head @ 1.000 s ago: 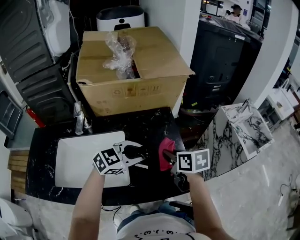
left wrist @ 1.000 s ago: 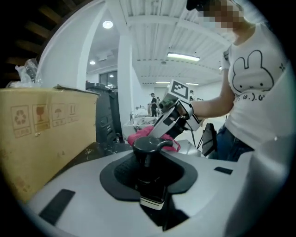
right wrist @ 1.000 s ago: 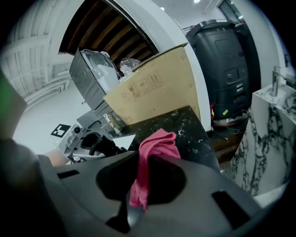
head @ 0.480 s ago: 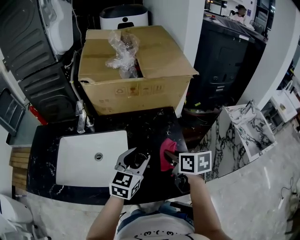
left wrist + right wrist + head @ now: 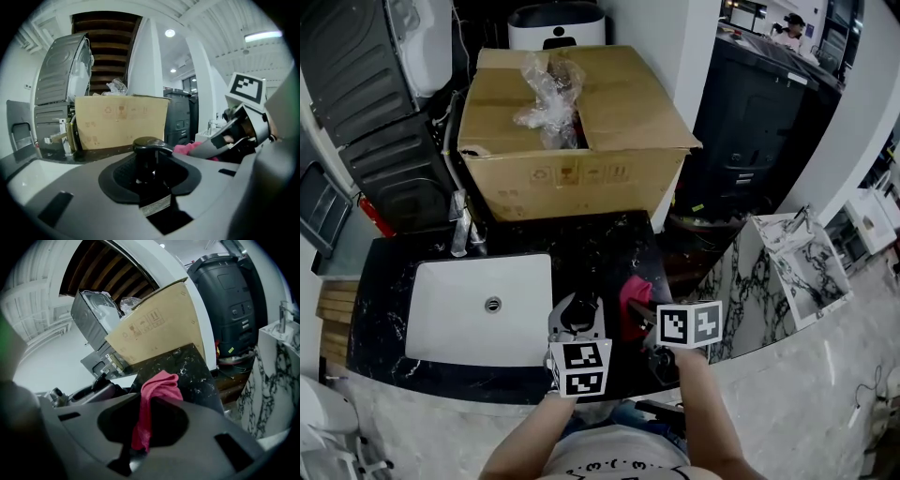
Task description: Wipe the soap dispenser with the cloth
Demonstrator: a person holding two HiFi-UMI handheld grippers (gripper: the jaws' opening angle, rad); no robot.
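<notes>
Observed: the left gripper (image 5: 577, 317) stands over the front edge of the black, white-veined stone counter (image 5: 609, 246), just right of the white rectangular sink (image 5: 441, 300). The black plastic pump-top soap dispenser (image 5: 149, 161) stands upright between its jaws, which are closing. The bottle's body fills the gap between them, so the grip appears to be taking hold. The right gripper (image 5: 139, 430) has its jaws clamped together on the crumpled pink cloth (image 5: 157, 389), and a loose fold of it stands out past the fingertips. In the head view the cloth sits just beside the dispenser, on its right; whether the two touch cannot be told. A large brown cardboard box (image 5: 609, 103) stands at the back of the counter, well apart from the work.

Assessment: the step in hand looks to be bringing cloth to bottle for the wipe.

Recommendations:
- Let the left jaws seat firmly on the body before any rubbing, since the smooth bottle may twist or tip under side pressure.
- Lead with the free fold of cloth, not the hard jaw tips.
- Press toward the holding gripper so the grip takes the load.
- Wipe the pump head and the exposed side first, then turn the bottle for the covered faces
</notes>
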